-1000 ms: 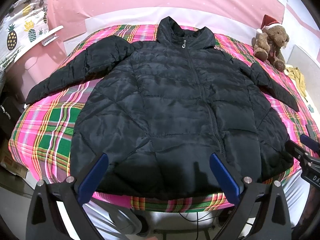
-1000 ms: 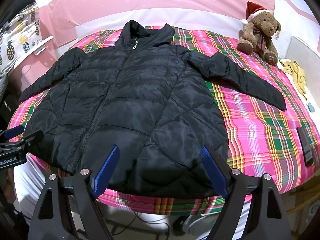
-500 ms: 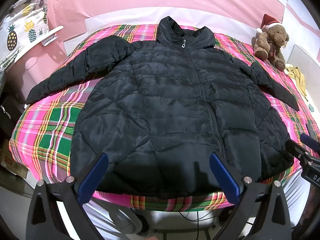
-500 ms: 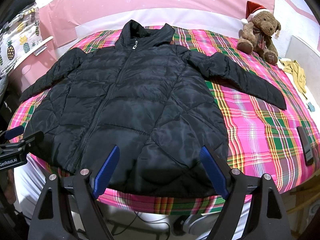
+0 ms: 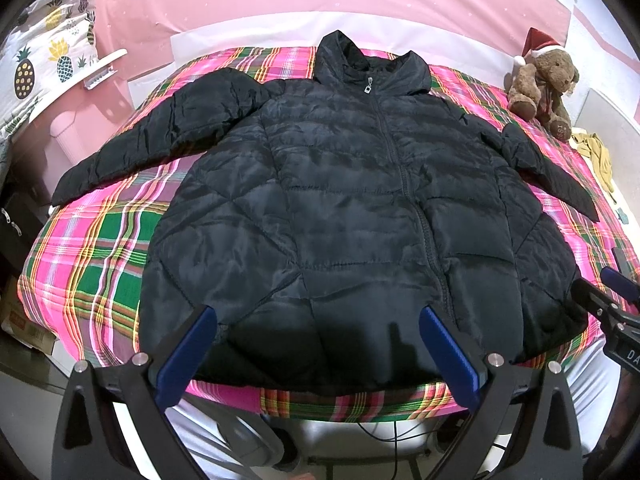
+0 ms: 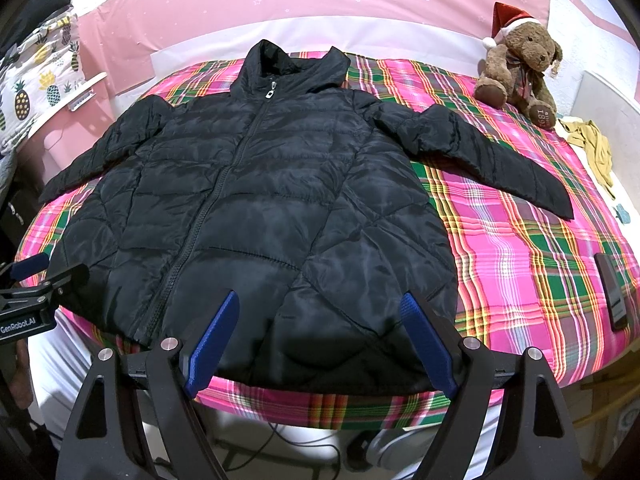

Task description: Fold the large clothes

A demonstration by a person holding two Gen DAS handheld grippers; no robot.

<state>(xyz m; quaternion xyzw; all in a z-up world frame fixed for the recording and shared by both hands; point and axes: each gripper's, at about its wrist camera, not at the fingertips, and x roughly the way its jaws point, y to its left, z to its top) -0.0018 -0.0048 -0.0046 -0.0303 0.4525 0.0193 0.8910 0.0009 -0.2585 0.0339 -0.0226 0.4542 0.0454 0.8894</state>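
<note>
The jacket lies zipped and face up, spread flat on the plaid bed, sleeves out to both sides, hem at the bed's near edge. Left of the jacket's zip, the left gripper hovers over the hem, jaws wide apart and empty; right of the zip, the right gripper hovers likewise, jaws spread, holding nothing. The shell looks slick and puffy, so a shallow pinch could slip off, and a fold may spring open. A phone right of the jacket could get swept by the sleeve. Beyond the right sleeve, the teddy has "1891" on its foot; "GenRobot.AI" marks the left gripper.
</note>
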